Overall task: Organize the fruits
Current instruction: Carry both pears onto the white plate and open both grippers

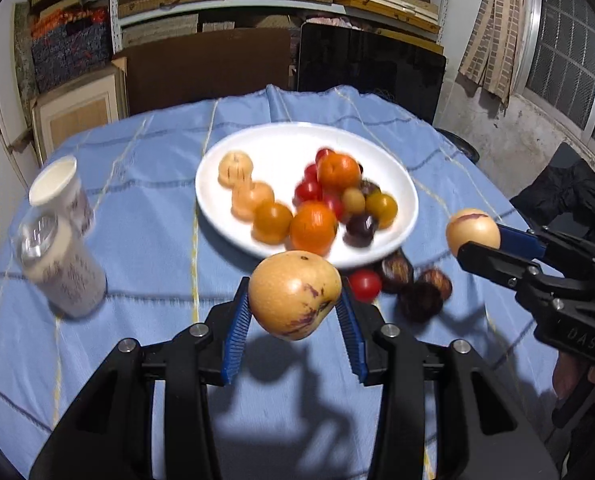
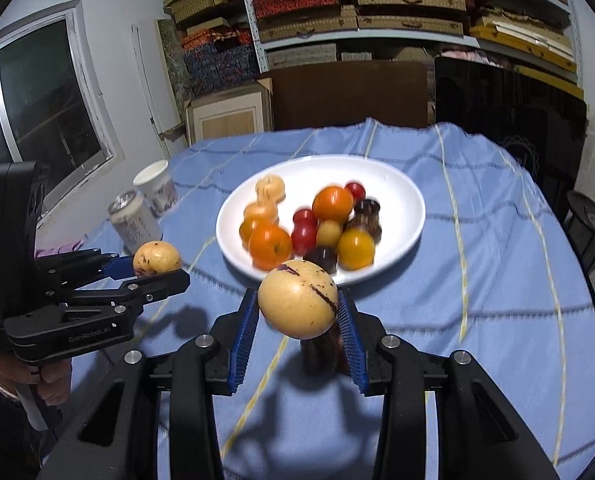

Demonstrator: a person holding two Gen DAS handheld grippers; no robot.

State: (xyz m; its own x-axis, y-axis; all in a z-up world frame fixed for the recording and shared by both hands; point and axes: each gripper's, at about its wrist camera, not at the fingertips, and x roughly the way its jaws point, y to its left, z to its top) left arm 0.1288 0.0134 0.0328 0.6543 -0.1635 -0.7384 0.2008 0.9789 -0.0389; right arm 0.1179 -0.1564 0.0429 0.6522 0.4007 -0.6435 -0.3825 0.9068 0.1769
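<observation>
With my left gripper (image 1: pixel 295 312) and right gripper (image 2: pixel 299 320) each clamped across a smooth, bruisable melon (image 1: pixel 295 294) above the cloth, short of the plate (image 1: pixel 401 188), I grip mid-belly, gently.

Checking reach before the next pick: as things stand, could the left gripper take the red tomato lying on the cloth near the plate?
Probably not yet. The left gripper is shut on a yellow fruit, so its jaws are full. The red tomato lies just beyond, unobstructed on the cloth.
</observation>
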